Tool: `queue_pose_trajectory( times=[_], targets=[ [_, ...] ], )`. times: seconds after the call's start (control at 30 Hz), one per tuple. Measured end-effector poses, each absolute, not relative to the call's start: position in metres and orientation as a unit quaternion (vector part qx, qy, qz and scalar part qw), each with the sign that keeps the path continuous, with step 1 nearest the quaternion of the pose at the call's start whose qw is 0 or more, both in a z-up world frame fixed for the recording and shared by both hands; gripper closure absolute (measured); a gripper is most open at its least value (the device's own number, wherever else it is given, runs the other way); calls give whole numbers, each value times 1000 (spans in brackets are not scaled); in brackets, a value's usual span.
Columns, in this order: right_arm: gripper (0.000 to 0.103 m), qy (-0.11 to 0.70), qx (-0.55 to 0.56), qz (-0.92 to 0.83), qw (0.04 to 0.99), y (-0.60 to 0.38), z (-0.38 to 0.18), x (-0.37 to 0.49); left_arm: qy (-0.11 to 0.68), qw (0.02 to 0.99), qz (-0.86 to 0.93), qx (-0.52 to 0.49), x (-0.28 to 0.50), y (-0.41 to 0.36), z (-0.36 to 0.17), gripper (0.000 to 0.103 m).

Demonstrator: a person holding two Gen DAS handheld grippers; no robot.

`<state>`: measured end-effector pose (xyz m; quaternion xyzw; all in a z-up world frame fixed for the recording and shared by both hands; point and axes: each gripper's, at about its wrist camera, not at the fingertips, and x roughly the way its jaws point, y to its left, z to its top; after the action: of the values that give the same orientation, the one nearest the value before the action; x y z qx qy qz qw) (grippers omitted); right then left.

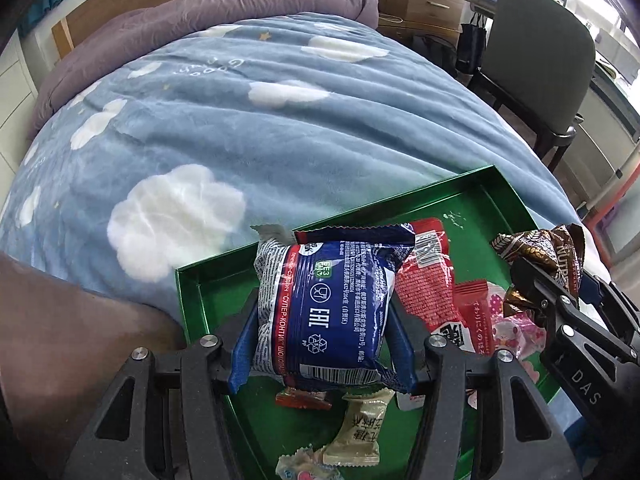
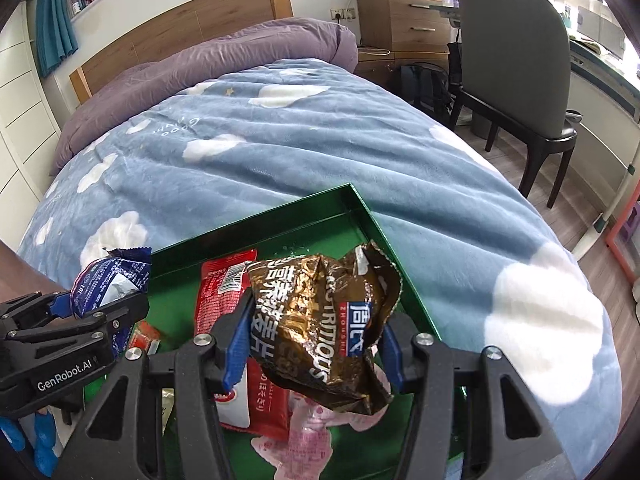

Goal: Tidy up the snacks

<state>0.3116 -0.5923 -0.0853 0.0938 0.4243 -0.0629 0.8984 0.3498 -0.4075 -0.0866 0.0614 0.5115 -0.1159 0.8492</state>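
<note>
The blue and white snack pack (image 1: 320, 308) is pinched by the left gripper (image 1: 322, 340) and held over the green tray (image 1: 192, 292). Its long side runs from 12 to 6 o'clock in the left wrist view. It looks puffy, with a red stripe and small print. The brown crinkly bag (image 2: 320, 328) is pinched by the right gripper (image 2: 316, 354) and held over the same tray. It is shiny, crumpled and torn open at the top. From the left gripper, the brown bag is seen at 2 o'clock. From the right gripper, the blue pack is seen at 9 o'clock. An open green patch of tray floor is seen at 12 o'clock, nearer the right gripper. Red packs (image 1: 428, 280) and a beige candy (image 1: 358, 428) lie in the tray. The tray rests on a blue cloud blanket (image 1: 200, 120) on the bed.
</note>
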Motion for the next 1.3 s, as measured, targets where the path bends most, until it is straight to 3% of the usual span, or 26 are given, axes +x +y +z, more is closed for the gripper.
queue_pose_trajectory(
  times=[0.57, 0.7, 1.3],
  targets=[
    [6, 470, 96, -80, 874, -593, -113, 337, 534, 835, -118, 60, 361, -404, -112, 51],
    [0, 473, 93, -82, 872, -592, -110, 337, 529, 839, -113, 62, 360, -403, -110, 47],
    [0, 425, 97, -75, 897, -584, -49, 288, 463, 871, -144, 82, 295, -402, -53, 42]
  ],
)
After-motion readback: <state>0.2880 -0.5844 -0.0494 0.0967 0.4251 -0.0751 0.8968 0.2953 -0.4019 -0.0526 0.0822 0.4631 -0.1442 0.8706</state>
